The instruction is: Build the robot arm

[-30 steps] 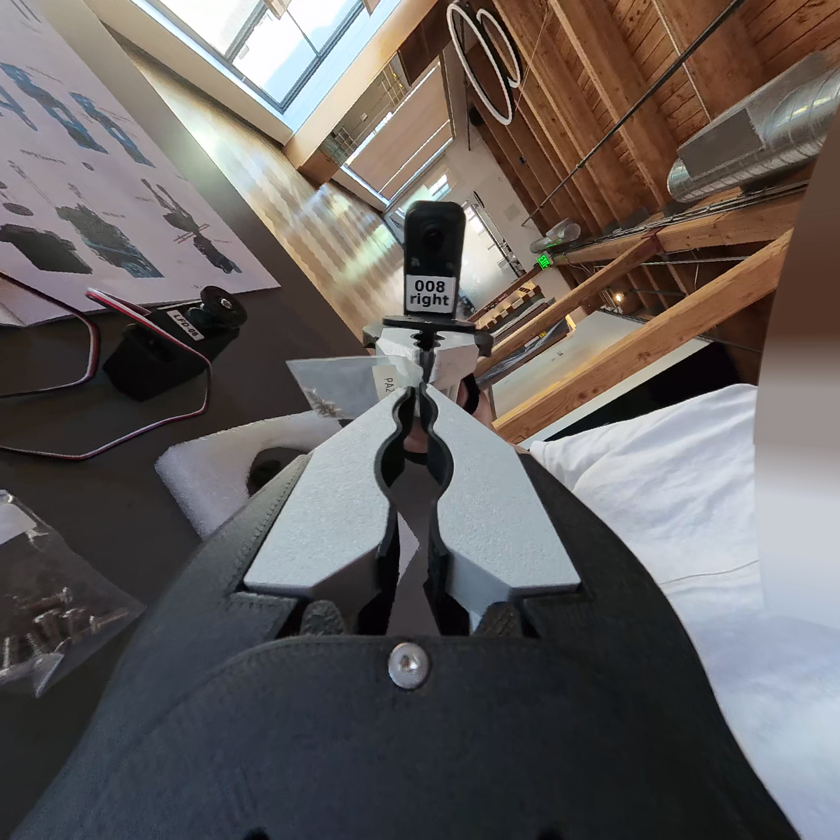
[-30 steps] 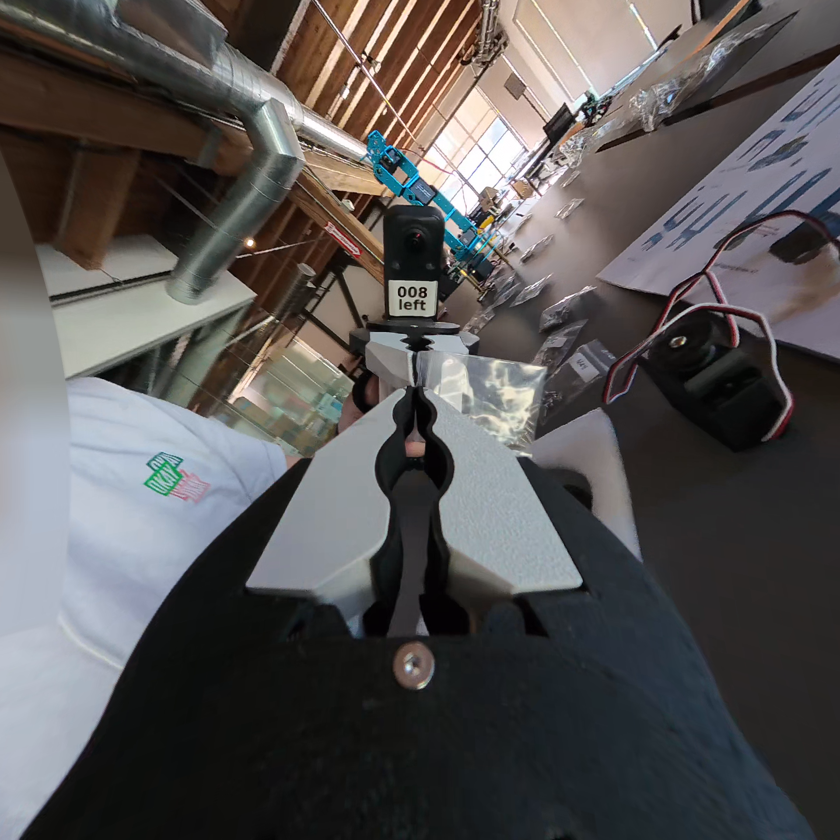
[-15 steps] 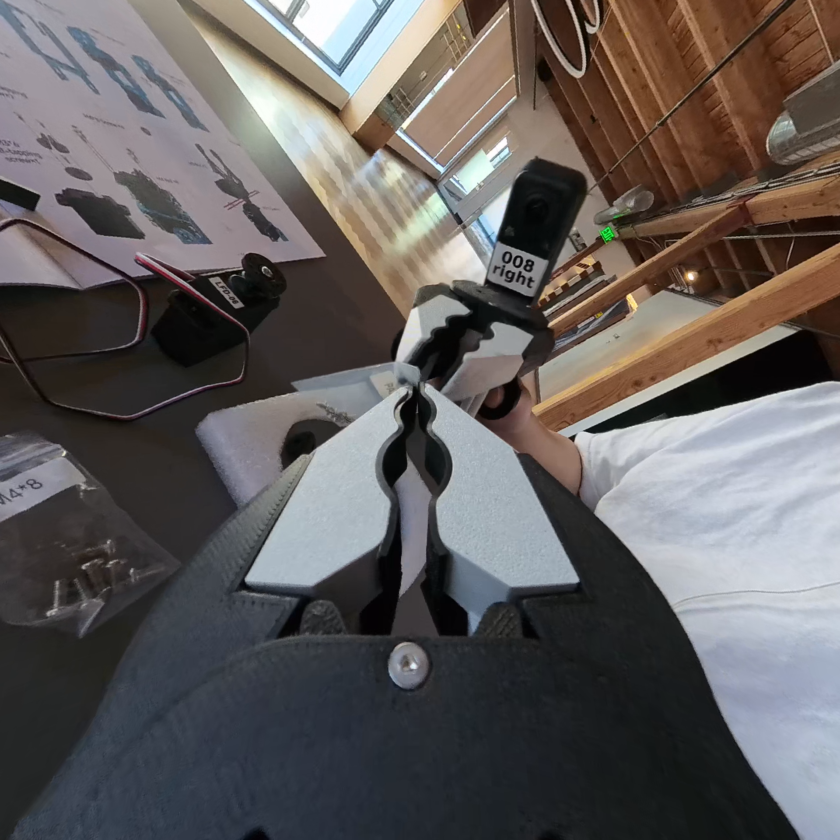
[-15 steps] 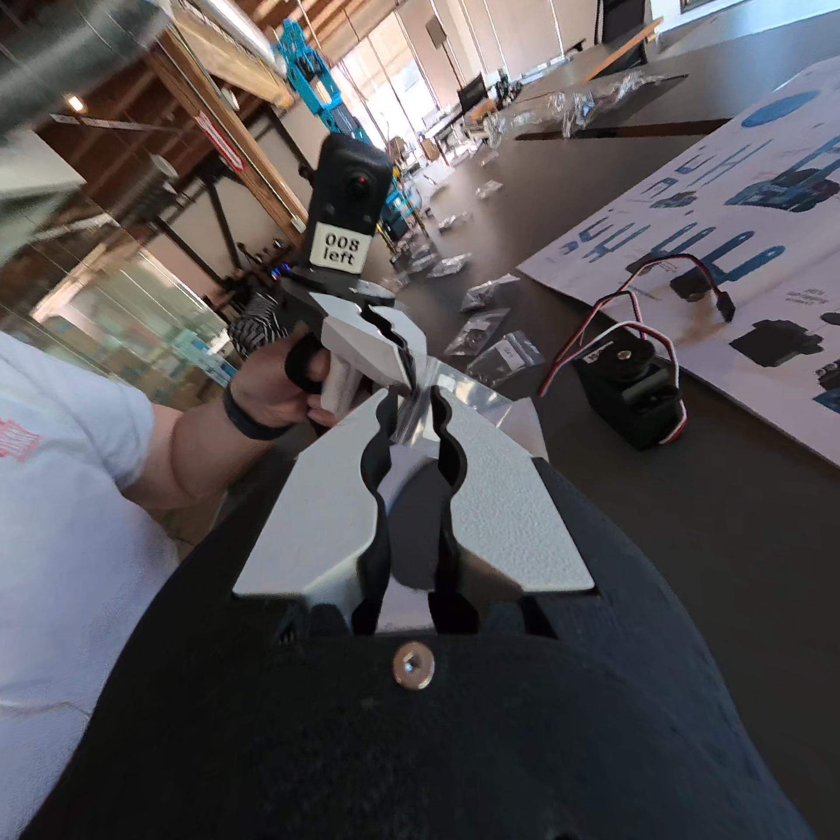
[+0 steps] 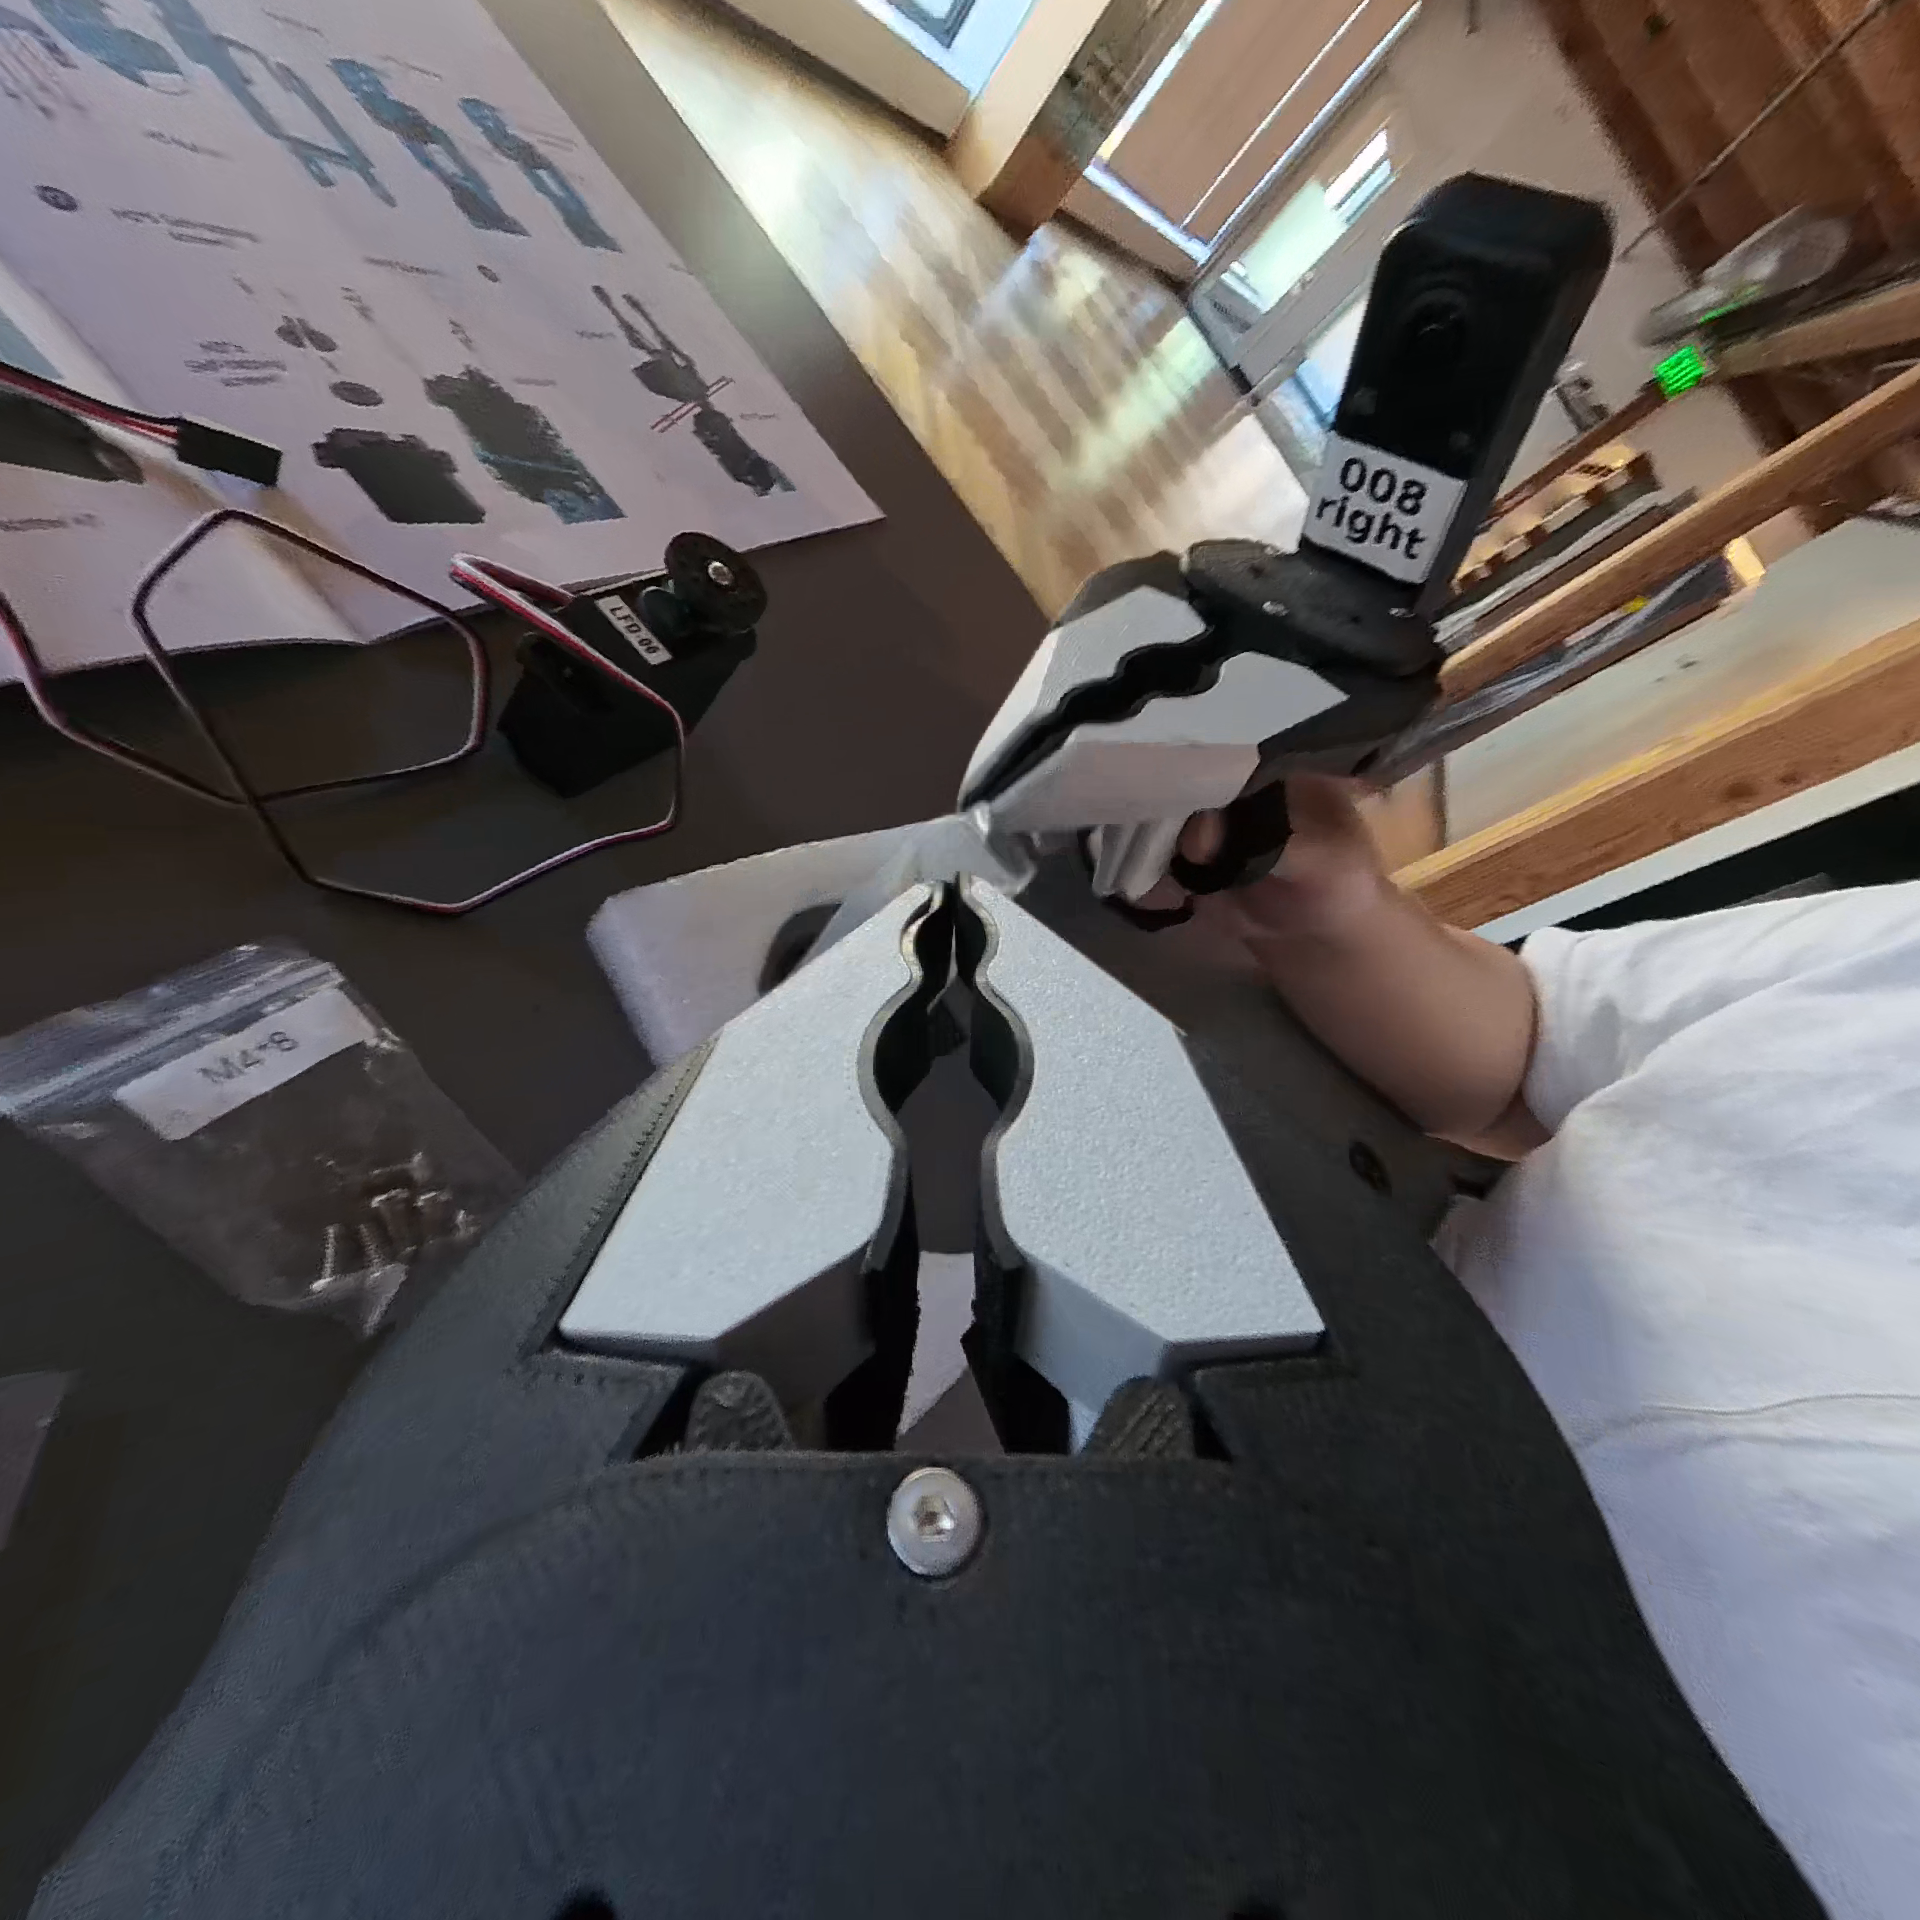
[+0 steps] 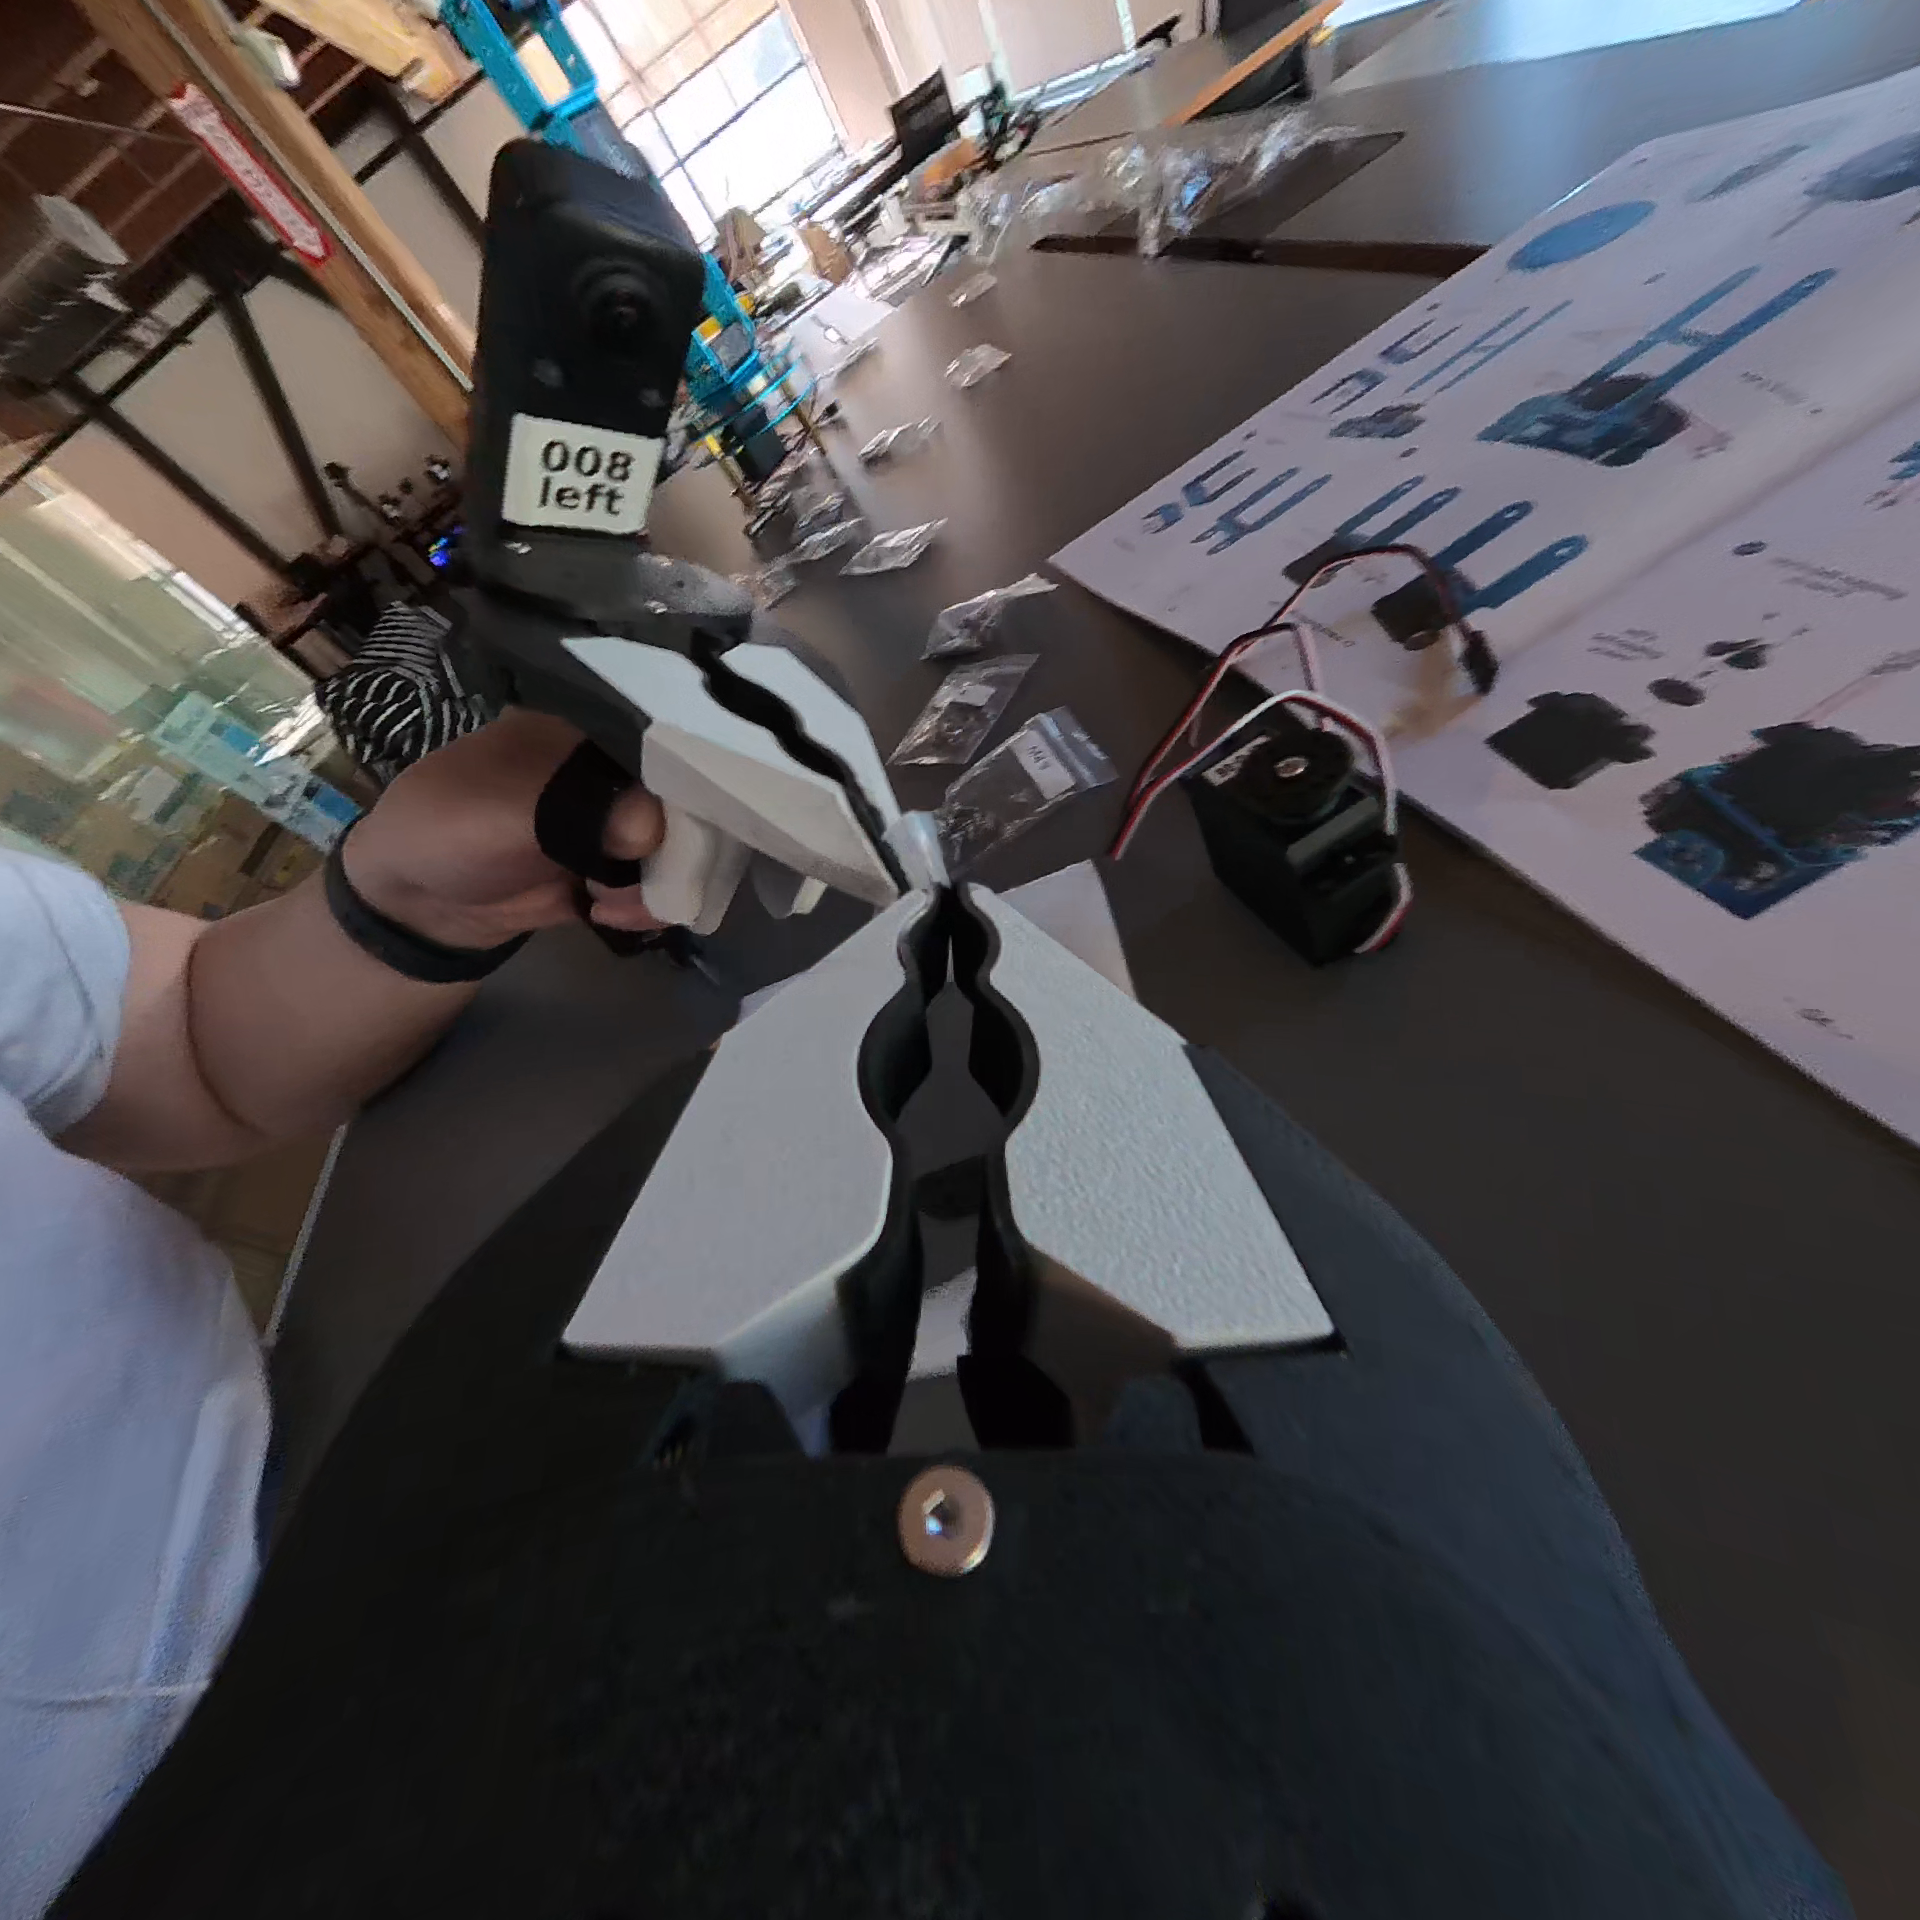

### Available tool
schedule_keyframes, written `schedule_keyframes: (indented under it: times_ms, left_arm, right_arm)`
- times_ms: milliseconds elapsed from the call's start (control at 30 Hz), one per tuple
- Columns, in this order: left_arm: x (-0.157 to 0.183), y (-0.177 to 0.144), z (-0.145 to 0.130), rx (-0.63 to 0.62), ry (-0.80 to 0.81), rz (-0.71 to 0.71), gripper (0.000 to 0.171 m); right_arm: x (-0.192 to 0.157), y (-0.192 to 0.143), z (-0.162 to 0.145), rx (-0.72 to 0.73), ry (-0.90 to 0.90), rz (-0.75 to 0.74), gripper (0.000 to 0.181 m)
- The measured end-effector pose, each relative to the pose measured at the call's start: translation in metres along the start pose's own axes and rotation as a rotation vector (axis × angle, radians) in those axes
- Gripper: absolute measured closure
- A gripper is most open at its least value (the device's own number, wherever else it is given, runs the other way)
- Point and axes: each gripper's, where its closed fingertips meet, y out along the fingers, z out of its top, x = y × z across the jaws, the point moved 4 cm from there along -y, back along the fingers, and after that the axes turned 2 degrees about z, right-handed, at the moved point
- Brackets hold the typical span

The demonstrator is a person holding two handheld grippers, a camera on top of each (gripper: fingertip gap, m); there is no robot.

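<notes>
Both grippers pinch one small clear plastic bag (image 5: 940,854) between them above the dark worktop (image 5: 883,644), the left gripper (image 5: 951,906) and right gripper (image 6: 945,904) each with jaws closed on an edge. A black servo (image 6: 1304,831) and a white foam block (image 5: 686,956) lie just beyond; whether the bag is open cannot be told.

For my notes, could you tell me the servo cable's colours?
Red, white and dark strands on the servo cable; left wrist view.

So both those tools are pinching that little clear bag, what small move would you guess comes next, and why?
Probably a gentle pull apart. The left tool and right tool are each shut on the top of the small clear plastic bag, tip to tip, above the white foam block on the dark table. That grip suggests opening it.
</notes>
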Motion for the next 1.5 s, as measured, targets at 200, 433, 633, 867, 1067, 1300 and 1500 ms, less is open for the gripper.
schedule_keyframes:
  times_ms: [200,433,633,867,1067,1300,1500]
  left_arm:
    - [-0.001,-0.001,-0.001,-0.012,-0.005,0.04,0.171]
    - [0.003,-0.003,0.001,-0.024,0.119,0.122,0.171]
    - [0.008,-0.004,0.001,-0.051,0.208,0.205,0.171]
    - [0.014,-0.008,-0.001,-0.102,0.269,0.261,0.171]
    - [0.019,-0.015,0.007,-0.083,0.366,0.234,0.171]
    - [0.014,-0.048,0.036,0.13,0.32,0.166,0.149]
    - [0.011,-0.034,0.015,-0.018,0.01,-0.19,0.142]
  right_arm:
    - [0.002,-0.001,0.001,0.022,0.009,-0.04,0.181]
    - [-0.008,0.009,-0.004,-0.023,0.036,0.007,0.175]
    - [-0.015,0.017,-0.01,-0.103,-0.069,-0.084,0.168]
    - [-0.012,0.018,-0.005,-0.084,-0.096,-0.161,0.178]
    - [-0.013,0.019,-0.001,-0.072,0.068,0.001,0.18]
    - [-0.006,0.002,0.003,0.029,0.411,0.256,0.181]
    - [-0.018,-0.004,0.015,0.13,0.434,0.346,0.181]
